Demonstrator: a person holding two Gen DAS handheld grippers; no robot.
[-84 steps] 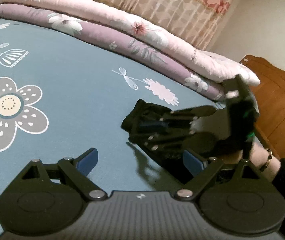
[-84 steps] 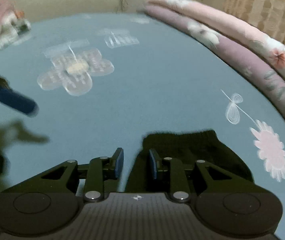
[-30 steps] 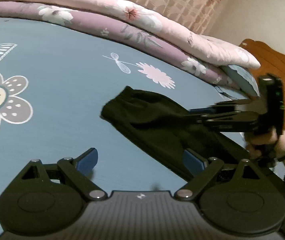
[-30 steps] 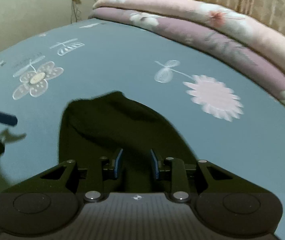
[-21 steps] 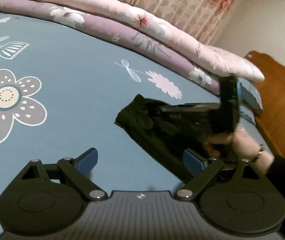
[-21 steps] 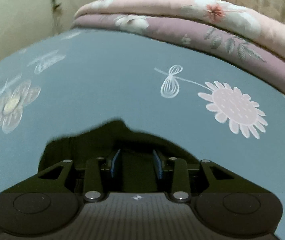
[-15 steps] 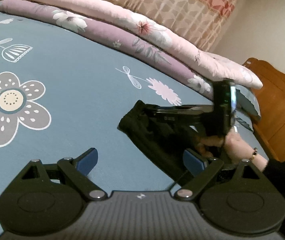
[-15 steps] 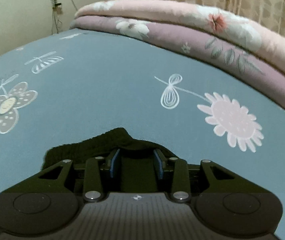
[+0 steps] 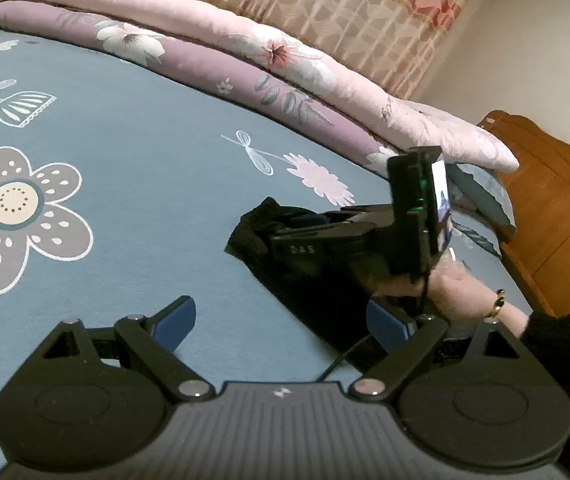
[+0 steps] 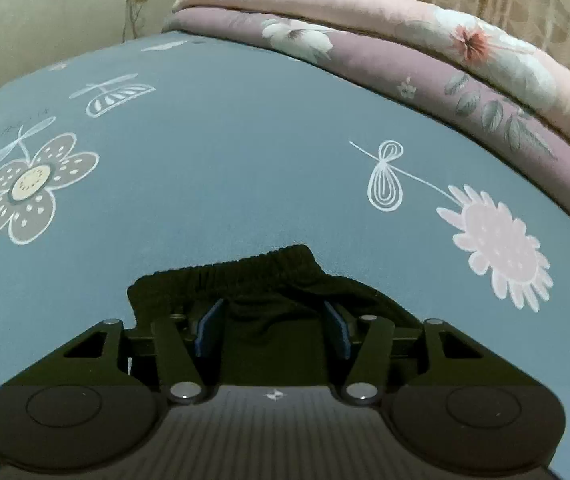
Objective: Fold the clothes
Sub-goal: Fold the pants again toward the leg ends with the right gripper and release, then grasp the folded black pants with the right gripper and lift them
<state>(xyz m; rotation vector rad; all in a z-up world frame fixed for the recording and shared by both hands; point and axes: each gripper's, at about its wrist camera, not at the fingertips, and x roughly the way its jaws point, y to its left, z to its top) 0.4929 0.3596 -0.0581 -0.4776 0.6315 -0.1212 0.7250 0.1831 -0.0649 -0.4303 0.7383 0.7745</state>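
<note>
Your right hand-held gripper (image 10: 273, 330) sits low over the black garment (image 10: 245, 276) with its blue pads parted and cloth lying between them, not pinched. Your left hand-held gripper (image 9: 281, 320) hangs above the bed sheet (image 9: 133, 168) with its pads spread wide and nothing between them.

The garment lies on the blue flowered bed sheet, near the pale printed flower (image 10: 501, 252) and well short of the rolled quilts (image 9: 245, 52) along the far edge. Its gathered elastic band (image 10: 229, 270) faces away from your right hand, toward the middle of the bed; the long axis seems to run from that band back under the right gripper toward you.

If you close now, you may catch only the top layer, and the fold would drag crooked or bunch. Black cloth in dim light hides the edges, so misjudging a corner is likely. Lifting one-handed could let the free end slump.
</note>
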